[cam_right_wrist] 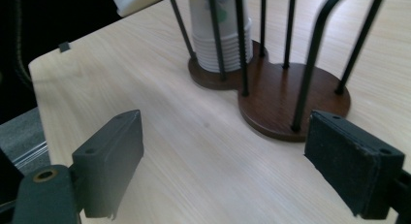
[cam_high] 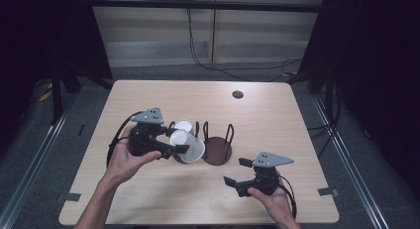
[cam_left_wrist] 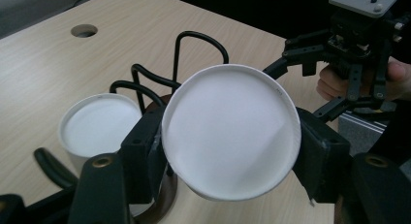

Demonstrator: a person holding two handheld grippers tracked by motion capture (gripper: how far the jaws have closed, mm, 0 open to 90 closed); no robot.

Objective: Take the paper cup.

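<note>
My left gripper (cam_high: 184, 145) is shut on a white paper cup (cam_high: 192, 148), pads pressing its wall on both sides, and holds it tilted just above the table beside the rack. In the left gripper view the cup's (cam_left_wrist: 230, 129) inside faces the camera. A stack of white cups (cam_high: 183, 126) stands in the left bay of a dark wooden rack (cam_high: 218, 152) with black wire loops; its right bay is bare. My right gripper (cam_high: 235, 171) hovers open at the front right with nothing between its jaws, which point at the rack's base (cam_right_wrist: 281, 103) and the stack (cam_right_wrist: 220, 35).
A round cable hole (cam_high: 237, 94) sits near the table's far edge. Black wire loops (cam_left_wrist: 201, 40) rise from the rack behind the held cup. The light wooden table (cam_high: 148, 95) has bare room along its far side and left. The other hand's open gripper (cam_left_wrist: 310, 76) is seen beyond the cup.
</note>
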